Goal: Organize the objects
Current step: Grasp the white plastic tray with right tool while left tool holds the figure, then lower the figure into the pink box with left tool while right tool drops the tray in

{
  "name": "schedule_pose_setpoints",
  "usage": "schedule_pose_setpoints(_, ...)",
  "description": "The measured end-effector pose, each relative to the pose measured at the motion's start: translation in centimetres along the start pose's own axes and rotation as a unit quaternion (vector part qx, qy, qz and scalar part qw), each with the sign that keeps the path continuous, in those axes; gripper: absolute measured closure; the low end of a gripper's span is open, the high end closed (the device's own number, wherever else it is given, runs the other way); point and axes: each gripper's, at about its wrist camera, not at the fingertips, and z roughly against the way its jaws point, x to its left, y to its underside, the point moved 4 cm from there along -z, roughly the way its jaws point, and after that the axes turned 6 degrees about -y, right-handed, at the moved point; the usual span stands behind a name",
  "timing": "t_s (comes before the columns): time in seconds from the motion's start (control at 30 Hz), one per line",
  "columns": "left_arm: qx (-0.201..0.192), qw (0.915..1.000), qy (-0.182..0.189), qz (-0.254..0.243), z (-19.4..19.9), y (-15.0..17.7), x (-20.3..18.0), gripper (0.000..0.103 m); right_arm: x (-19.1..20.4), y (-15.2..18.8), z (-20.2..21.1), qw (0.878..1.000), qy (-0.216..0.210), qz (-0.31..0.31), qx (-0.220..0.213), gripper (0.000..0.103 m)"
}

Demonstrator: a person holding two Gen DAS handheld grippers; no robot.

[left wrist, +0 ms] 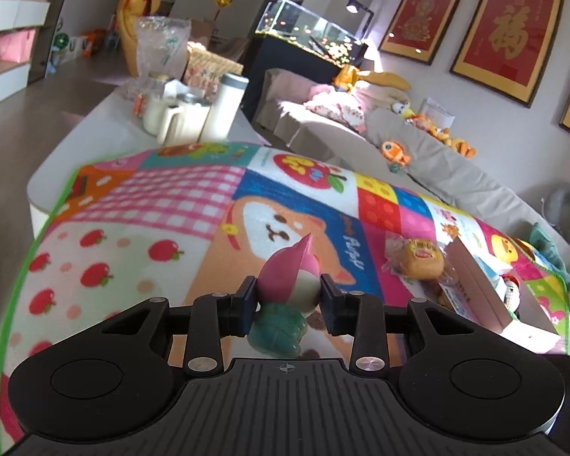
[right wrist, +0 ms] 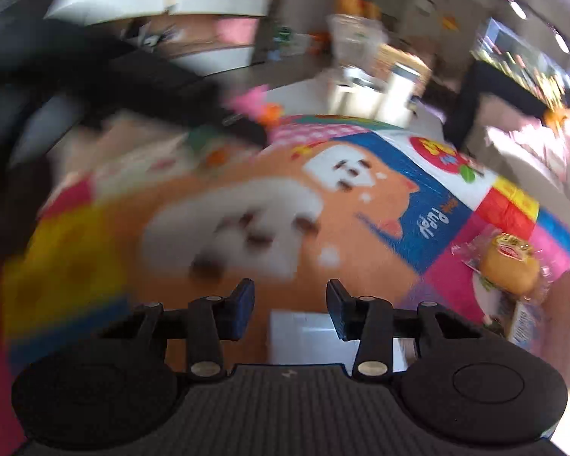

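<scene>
A pink and cream toy peach (left wrist: 290,277) with green leaves (left wrist: 279,328) sits between the pads of my left gripper (left wrist: 288,296), which is shut on it just above the colourful patchwork blanket (left wrist: 152,209). In the blurred right wrist view my right gripper (right wrist: 289,304) hangs over the blanket's (right wrist: 361,228) orange dog picture, jaws apart with nothing between them. A white flat thing (right wrist: 307,336) lies under it. A wrapped bun (left wrist: 418,262) lies to the right beside an open box (left wrist: 478,285). The bun (right wrist: 511,268) also shows at the right in the right wrist view.
White mugs, a kettle (left wrist: 180,117) and a thermos (left wrist: 226,106) stand on the table's far end behind the blanket. A sofa (left wrist: 399,140) with plush toys runs along the right. A dark blurred shape (right wrist: 152,87), likely my other gripper, crosses the upper left of the right wrist view.
</scene>
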Motion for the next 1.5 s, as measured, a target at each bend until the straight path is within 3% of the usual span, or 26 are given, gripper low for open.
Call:
schedule_pose_setpoints(0.1,0.008,0.9999,0.011,-0.009,0.0,0.5,-0.9,0.064,1.0,2.9,3.0,0.998,0.043,0.051,0.001,0.062)
schedule_pose_setpoints(0.17,0.012,0.9997,0.016,-0.016,0.1,0.7,-1.6,0.064,0.9,4.0,5.2,0.998,0.057,0.04,-0.002,0.059)
schedule_pose_setpoints(0.27,0.014,0.9991,0.029,-0.028,0.5,1.1,-2.9,0.064,-0.4,4.9,8.6,0.999,0.021,-0.039,-0.014,0.042)
schedule_pose_setpoints(0.33,0.018,0.9985,0.037,-0.037,0.7,1.4,-3.8,0.064,-1.6,5.4,9.9,0.994,0.005,-0.106,-0.008,0.039)
schedule_pose_setpoints(0.47,0.029,0.9972,0.049,-0.049,0.3,2.0,-5.2,0.064,-3.4,7.1,9.5,0.962,-0.07,-0.261,0.027,0.034)
schedule_pose_setpoints(0.53,0.033,0.9969,0.049,-0.052,0.1,2.3,-5.7,0.064,-3.5,7.2,8.5,0.957,-0.066,-0.282,0.028,0.034)
schedule_pose_setpoints(0.7,0.038,0.9969,0.04,-0.057,0.2,2.7,-5.8,0.064,-4.1,5.4,5.8,0.955,-0.006,-0.295,0.016,0.025)
schedule_pose_setpoints(0.83,0.04,0.9969,0.025,-0.063,0.6,3.0,-5.4,0.064,-4.3,4.4,4.0,0.956,0.019,-0.292,0.02,0.026)
schedule_pose_setpoints(0.9,0.045,0.9967,0.019,-0.065,0.7,3.1,-5.2,0.064,-3.7,4.2,3.7,0.964,0.036,-0.262,0.024,0.036)
schedule_pose_setpoints(0.97,0.05,0.9962,0.015,-0.069,0.7,3.3,-5.3,0.064,-3.1,4.3,4.2,0.972,0.04,-0.233,0.021,0.054)
schedule_pose_setpoints(1.13,0.07,0.9934,0.025,-0.088,1.0,4.2,-6.8,0.064,-3.8,5.1,7.0,0.973,0.018,-0.229,0.018,0.056)
schedule_pose_setpoints(1.3,0.094,0.9869,0.076,-0.107,1.2,4.6,-10.9,0.064,-6.1,7.0,13.2,0.966,0.017,-0.256,-0.023,0.056)
schedule_pose_setpoints(1.5,0.056,0.9731,0.154,-0.162,-0.4,2.3,-20.7,0.064,-10.9,9.7,20.9,0.945,0.122,-0.285,-0.106,0.056)
